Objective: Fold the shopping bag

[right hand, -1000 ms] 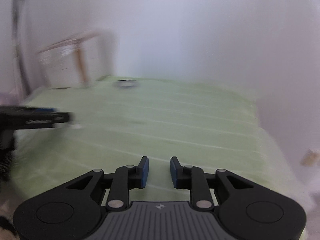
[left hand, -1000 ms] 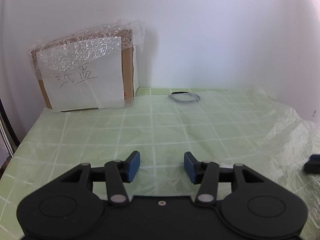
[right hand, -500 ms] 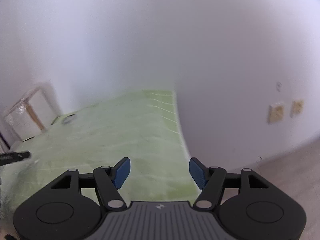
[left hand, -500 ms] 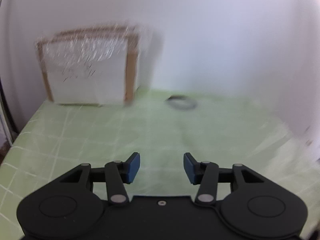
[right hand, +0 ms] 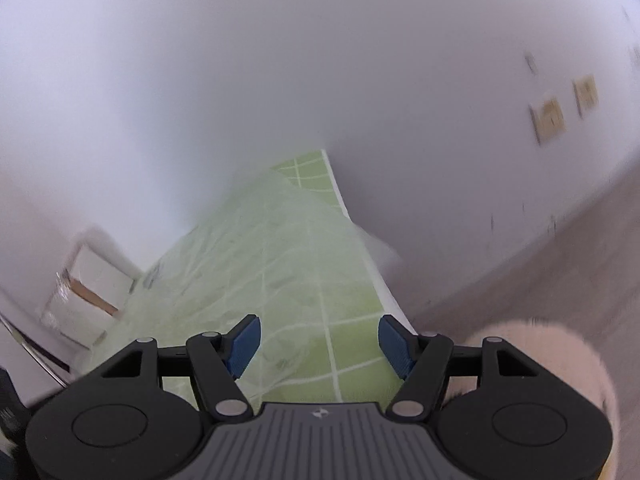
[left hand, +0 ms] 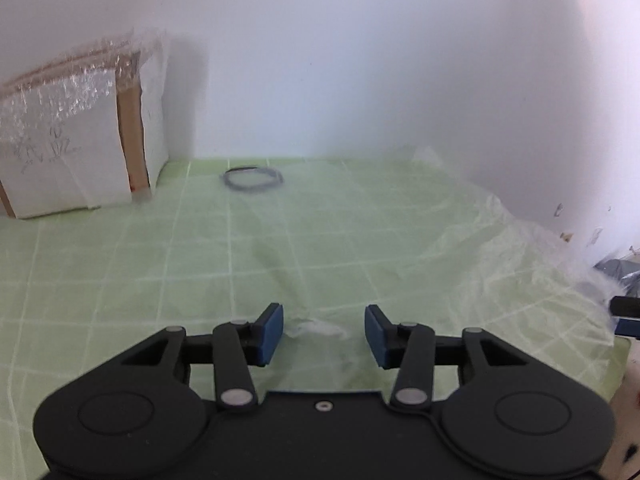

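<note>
**A:** The shopping bag (left hand: pixel 460 240), a thin translucent film, lies spread and rumpled over the green grid mat (left hand: pixel 100 280), bunched toward 3 o'clock. It looks light, limp and slippery; a corner or the puckered edge seems the best hold.

**B:** Left gripper (left hand: pixel 324 330) half open and empty; right gripper (right hand: pixel 319 344) has just opened wide, empty. Handwriting on the wrapped box (left hand: pixel 72 148) at 10 o'clock is unreadable.
</note>
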`<action>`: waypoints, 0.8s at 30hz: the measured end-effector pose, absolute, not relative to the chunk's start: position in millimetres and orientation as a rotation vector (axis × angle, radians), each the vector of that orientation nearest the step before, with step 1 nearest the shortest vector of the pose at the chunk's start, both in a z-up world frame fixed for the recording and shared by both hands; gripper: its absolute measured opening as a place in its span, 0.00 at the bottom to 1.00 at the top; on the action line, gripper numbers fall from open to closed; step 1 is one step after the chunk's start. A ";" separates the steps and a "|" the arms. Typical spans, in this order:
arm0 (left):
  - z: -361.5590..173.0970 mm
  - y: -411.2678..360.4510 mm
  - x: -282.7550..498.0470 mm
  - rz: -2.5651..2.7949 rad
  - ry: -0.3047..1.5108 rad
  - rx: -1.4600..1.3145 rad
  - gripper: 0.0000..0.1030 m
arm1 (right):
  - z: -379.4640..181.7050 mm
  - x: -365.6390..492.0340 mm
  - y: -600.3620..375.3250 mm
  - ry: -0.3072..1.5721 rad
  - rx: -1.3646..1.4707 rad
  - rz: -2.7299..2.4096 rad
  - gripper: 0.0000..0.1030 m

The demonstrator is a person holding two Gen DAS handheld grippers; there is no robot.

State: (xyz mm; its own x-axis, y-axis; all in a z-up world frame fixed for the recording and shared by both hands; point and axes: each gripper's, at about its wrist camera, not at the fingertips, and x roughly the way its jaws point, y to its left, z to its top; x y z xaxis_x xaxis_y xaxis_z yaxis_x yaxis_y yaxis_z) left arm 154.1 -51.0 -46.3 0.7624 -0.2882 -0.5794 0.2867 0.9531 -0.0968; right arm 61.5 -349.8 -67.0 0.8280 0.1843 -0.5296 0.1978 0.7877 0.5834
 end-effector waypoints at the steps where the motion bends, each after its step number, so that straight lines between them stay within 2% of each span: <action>1: -46.8 -50.2 154.1 -0.315 0.629 0.002 0.45 | -68.8 58.8 -350.1 0.601 0.707 0.012 0.65; 4: -48.3 -49.7 154.3 -0.316 0.625 0.012 0.45 | -73.3 51.4 -350.6 0.582 0.794 0.070 0.65; 10: -48.8 -51.7 150.9 -0.318 0.612 0.035 0.45 | -63.2 62.2 -331.3 0.541 0.726 0.116 0.70; 24: -49.5 -46.4 152.0 -0.373 0.606 0.067 0.45 | -49.9 110.5 -330.6 0.437 0.742 0.115 0.70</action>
State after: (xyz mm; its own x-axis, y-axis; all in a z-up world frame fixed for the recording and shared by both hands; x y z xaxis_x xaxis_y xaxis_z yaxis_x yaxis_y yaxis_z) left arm 152.0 -46.4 -49.5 0.7573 -0.3230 -0.5677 0.3616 0.9311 -0.0474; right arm 110.5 -330.6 -49.9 0.9042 0.2534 -0.3437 0.0509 0.7351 0.6760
